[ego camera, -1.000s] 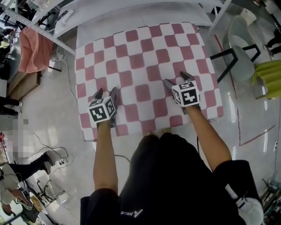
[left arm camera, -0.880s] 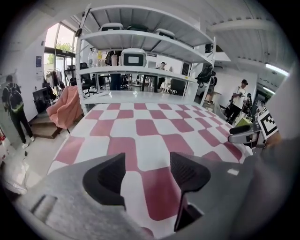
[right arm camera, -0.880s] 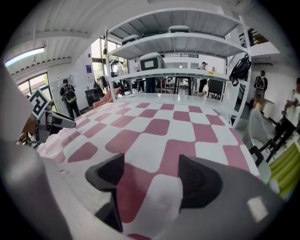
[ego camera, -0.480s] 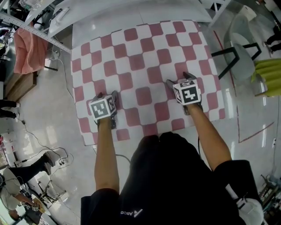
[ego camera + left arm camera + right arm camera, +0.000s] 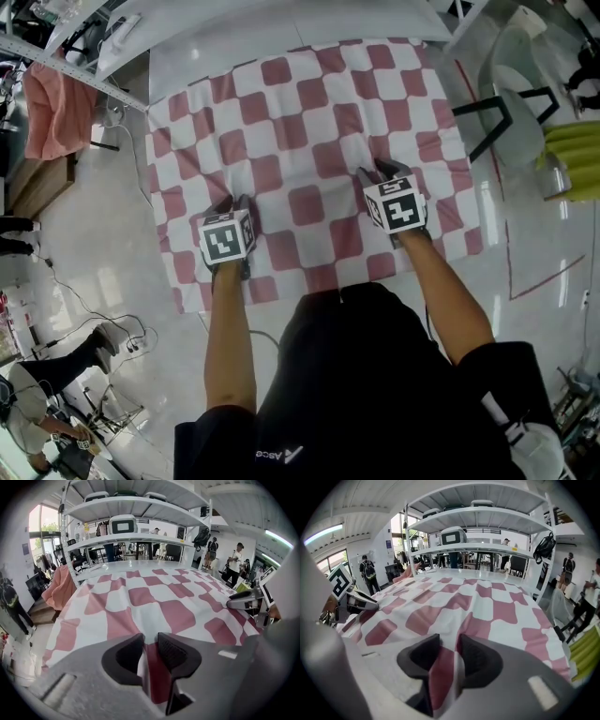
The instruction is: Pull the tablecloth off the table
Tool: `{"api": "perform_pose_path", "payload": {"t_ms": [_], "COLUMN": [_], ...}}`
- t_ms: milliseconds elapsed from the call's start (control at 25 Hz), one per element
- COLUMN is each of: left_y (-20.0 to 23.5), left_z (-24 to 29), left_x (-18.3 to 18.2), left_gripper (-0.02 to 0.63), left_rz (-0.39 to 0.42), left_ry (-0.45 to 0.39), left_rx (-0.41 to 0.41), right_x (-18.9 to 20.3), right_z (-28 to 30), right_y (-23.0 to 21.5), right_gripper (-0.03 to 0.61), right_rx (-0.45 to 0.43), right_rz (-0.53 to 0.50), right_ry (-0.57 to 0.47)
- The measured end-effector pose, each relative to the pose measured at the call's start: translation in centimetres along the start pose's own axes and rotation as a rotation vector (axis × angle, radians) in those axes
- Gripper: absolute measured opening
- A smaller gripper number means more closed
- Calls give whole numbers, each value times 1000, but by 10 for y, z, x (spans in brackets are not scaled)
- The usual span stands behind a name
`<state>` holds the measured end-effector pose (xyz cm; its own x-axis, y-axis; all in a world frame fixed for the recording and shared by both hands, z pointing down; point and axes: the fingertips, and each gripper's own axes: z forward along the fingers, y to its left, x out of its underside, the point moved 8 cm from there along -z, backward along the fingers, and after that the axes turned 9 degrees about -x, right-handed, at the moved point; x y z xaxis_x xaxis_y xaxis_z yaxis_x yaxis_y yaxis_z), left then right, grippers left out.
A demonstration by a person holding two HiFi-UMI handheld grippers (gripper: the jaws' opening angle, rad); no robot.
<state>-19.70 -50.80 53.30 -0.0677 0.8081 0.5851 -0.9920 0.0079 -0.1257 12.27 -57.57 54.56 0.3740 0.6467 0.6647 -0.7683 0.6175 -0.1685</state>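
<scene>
The pink-and-white checked tablecloth [image 5: 300,122] covers the white table [image 5: 225,47] in front of me. My left gripper [image 5: 232,202] sits on its near left part and my right gripper [image 5: 378,171] on its near right part. Both sets of jaws are closing, each with a raised fold of cloth between the pads. In the left gripper view the left gripper [image 5: 150,646] pinches a pink fold of the tablecloth [image 5: 154,597]. The right gripper [image 5: 448,651] does the same in the right gripper view, and the tablecloth [image 5: 478,602] wrinkles ahead of it.
A grey chair [image 5: 511,112] and a yellow-green object [image 5: 574,155] stand to the right of the table. A pink cloth [image 5: 54,103] hangs at the left. A metal shelf rack [image 5: 136,536] stands beyond the table's far edge. Cables [image 5: 94,309] lie on the floor.
Both grippers' jaws have narrowed from wide apart onto folds of the cloth. The cloth now puckers around them and lies slightly skewed on the table.
</scene>
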Motion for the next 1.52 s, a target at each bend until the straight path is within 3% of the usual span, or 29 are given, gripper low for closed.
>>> {"api": "perform_pose_path", "payload": {"t_ms": [280,480,640,880,1200,1520], "left_y": [-10,-12,-13,-7,0,8], "left_z": [1,-4,-15,-44,-89,-140], "left_x": [-2,2,7,9,22,40], "left_gripper": [29,11,10,11,11,11], "left_rz": [95,95,41,-33,-64,-120], "left_ry": [-20,-31,-75,-195,-349,-537], "left_rx": [-26,5,61,129,237,374], "right_x": [-3,1,3,0,6,12], "right_z": [7,4,-4,-27,-58,-96], "right_y": [14,23,28,38,74,137], "right_gripper": [9,5,5,5,5,5], "right_rx": [-15,-54,-108,-195,-256,-329], "right_rz": [-26,-18,17,66,62,-5], "right_ry": [16,2,-46,-170,-278,-401]}}
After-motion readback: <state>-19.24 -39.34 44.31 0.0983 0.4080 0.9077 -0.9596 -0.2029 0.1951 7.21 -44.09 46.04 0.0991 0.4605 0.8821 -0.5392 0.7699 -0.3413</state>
